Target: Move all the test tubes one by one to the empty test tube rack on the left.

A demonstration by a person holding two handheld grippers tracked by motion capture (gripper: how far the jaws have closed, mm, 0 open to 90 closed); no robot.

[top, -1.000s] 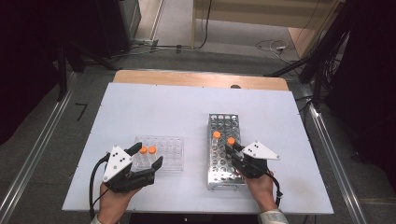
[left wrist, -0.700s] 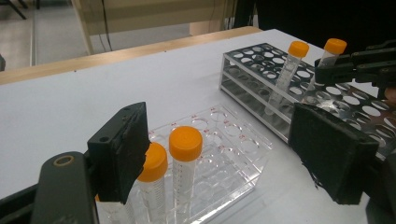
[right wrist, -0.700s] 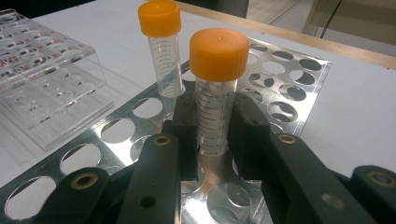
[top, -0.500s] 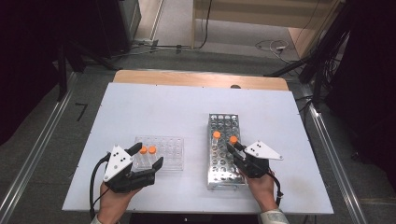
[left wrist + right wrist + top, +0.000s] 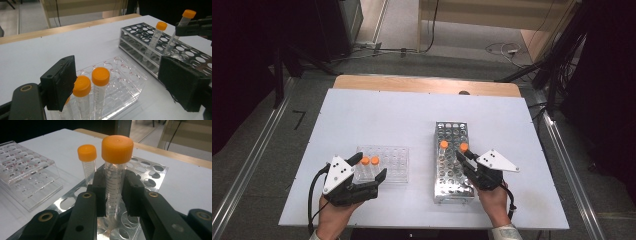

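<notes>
Widened just now: left gripper [image 5: 371, 168] jaws, released around two orange-capped tubes [image 5: 100, 87] in clear rack [image 5: 396, 162], left on worktop [image 5: 377, 115]. Right gripper [image 5: 460, 157]: jaws clenched on orange-capped tube [image 5: 115, 175], upright over metal rack [image 5: 452, 131], beside second tube [image 5: 87, 161].

Grey floor [image 5: 412, 30] beyond worktop's [image 5: 412, 115] far edge; loose cables [image 5: 502, 49]; pale wooden furniture [image 5: 492, 12], possibly cabinet; dark surroundings.

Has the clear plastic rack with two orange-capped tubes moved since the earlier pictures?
No. The clear plastic rack keeps its place left of the metal rack.
</notes>
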